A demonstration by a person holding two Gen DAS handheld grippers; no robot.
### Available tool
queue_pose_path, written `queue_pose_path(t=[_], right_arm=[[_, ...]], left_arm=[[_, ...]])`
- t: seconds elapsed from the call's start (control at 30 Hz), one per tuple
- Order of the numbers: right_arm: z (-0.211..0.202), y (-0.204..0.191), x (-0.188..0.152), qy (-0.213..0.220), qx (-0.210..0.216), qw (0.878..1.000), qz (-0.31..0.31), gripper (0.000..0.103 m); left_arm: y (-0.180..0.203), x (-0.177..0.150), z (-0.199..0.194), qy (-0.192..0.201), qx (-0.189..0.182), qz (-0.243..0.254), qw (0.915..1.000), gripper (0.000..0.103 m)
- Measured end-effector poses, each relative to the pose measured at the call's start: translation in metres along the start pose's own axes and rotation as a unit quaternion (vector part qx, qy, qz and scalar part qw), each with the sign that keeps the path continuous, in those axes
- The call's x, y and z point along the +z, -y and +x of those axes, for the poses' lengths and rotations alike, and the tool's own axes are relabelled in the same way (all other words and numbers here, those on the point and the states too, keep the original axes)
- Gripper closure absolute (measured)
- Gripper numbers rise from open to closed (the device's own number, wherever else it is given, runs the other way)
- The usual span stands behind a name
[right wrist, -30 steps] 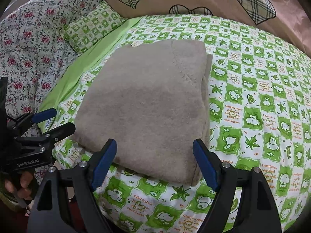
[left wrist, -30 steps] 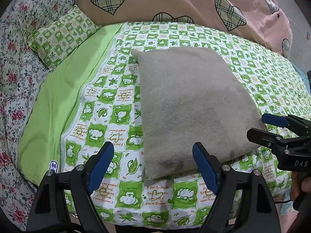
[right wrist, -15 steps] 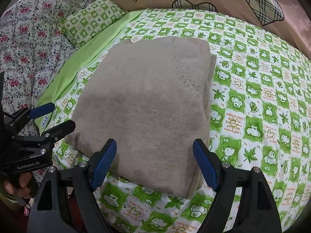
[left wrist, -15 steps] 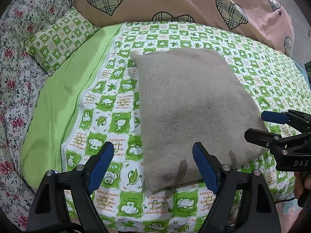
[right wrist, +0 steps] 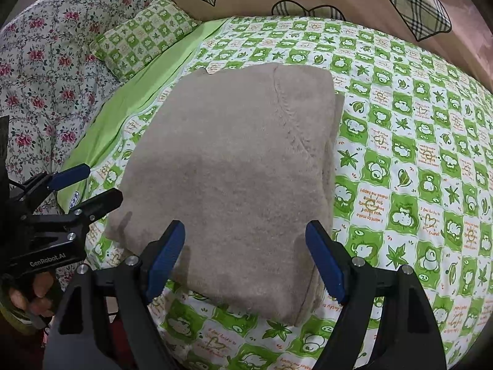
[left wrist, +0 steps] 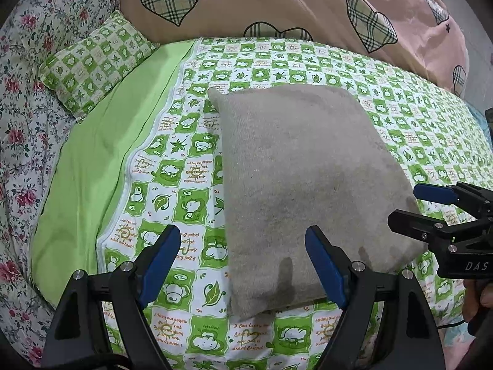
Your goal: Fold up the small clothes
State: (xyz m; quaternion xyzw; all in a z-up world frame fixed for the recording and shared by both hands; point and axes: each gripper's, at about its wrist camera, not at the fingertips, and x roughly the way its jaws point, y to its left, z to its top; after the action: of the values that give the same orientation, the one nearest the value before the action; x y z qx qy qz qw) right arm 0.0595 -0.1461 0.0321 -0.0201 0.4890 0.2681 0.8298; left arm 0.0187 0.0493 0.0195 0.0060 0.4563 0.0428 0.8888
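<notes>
On the middle of a bed lies a taupe, fuzzy knitted garment, already folded into a thick rectangle, with a stitched seam running down its top layer and lower layers peeping out along its right edge in the right wrist view. It rests flat on a green-and-white checked bedsheet printed with cartoon animals and leaves. Just before its near edge hovers the left claw, its blue-padded jaws spread wide and holding nothing, aimed at the garment's near left corner. The right claw hangs over the near edge as well, jaws likewise wide apart and empty, straddling the near right part of the fold. Neither claw appears to touch the cloth. Further out, a plain lime-green strip borders the sheet on the left, with a small checked green pillow beyond it, a floral quilt with red roses at the far left, and a pink duvet with plaid hearts along the back. The fold looks nearly or fully finished. A risk from here: a claw pinching only the top layer could peel the stack apart, and a drag across the soft sheet could skew the neat edges.
</notes>
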Motion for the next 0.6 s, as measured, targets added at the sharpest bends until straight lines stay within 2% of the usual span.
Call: queue_pose_path(t=[0.6], right_arm=[[0.0039,-0.0007,0.0008,0.000,0.006,1.000,0.003,0.022]], left_arm=[[0.0029,0.0008,-0.0006,0.000,-0.005,0.002,1.0000,0.020]])
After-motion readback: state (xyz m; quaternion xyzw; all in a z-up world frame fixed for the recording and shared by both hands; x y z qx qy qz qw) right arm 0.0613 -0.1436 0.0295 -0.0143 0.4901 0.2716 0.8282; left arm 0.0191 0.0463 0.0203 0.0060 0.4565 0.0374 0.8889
